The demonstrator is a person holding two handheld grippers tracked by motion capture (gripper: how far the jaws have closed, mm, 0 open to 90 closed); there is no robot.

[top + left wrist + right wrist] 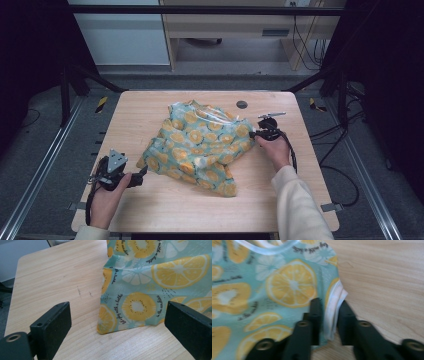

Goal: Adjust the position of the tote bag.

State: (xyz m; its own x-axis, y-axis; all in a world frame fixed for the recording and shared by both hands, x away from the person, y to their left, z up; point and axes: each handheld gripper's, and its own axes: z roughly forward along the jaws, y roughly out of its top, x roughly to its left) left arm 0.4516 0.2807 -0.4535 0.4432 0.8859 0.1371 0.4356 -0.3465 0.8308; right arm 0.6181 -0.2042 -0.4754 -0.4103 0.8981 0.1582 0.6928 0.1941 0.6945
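Pinching the white hem of the lemon-print garment (287, 290) with my right gripper (329, 315), mid-table toward its right edge. Thin bite; a hard pull could slip it. Left gripper (117, 322) gapes, empty, near the garment's left corner.

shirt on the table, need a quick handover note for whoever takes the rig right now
Right gripper: jaws shut on the shirt's white-trimmed edge at its right side.
Left gripper: jaws open, holding nothing, resting at the shirt's near-left corner.
Shirt: crumpled mid-table, lemon print.
Done: right edge gripped.
Left: likely grip the near-left corner with the left gripper, then spread or fold the shirt.
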